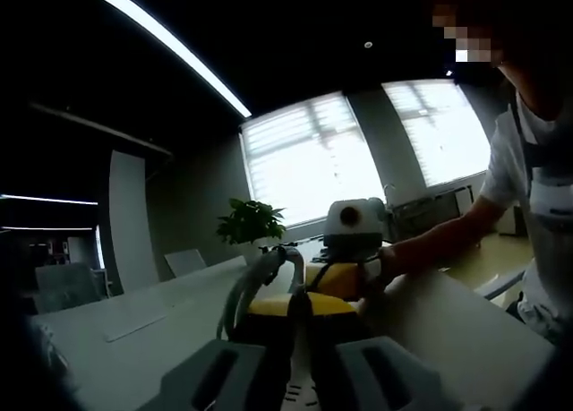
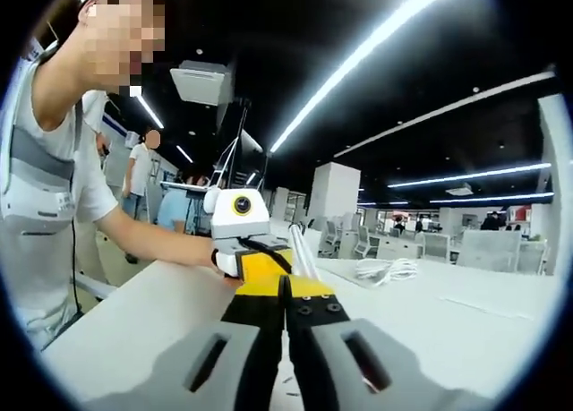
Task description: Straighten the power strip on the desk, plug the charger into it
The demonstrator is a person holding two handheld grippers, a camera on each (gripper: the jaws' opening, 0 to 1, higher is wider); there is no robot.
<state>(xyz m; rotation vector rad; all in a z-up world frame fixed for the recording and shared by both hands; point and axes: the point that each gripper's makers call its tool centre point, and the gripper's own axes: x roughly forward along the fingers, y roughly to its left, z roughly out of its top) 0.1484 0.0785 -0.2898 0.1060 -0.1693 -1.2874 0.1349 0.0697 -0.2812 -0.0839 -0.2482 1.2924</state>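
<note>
A white desk (image 2: pixel 134 330) is seen in both views, with a person (image 2: pixel 45 160) standing at its edge. Bright blinds (image 1: pixel 313 156) and a potted plant (image 1: pixel 251 221) are seen behind it in the left gripper view. In the right gripper view a coiled white cable (image 2: pixel 387 269) lies on the desk, well apart from both grippers. The power strip and charger cannot be made out, so no axis or writing can be told. The left gripper (image 1: pixel 300 366) and the right gripper (image 2: pixel 285 357) are each seen with jaws nearly together; whether anything is clamped cannot be told.
</note>
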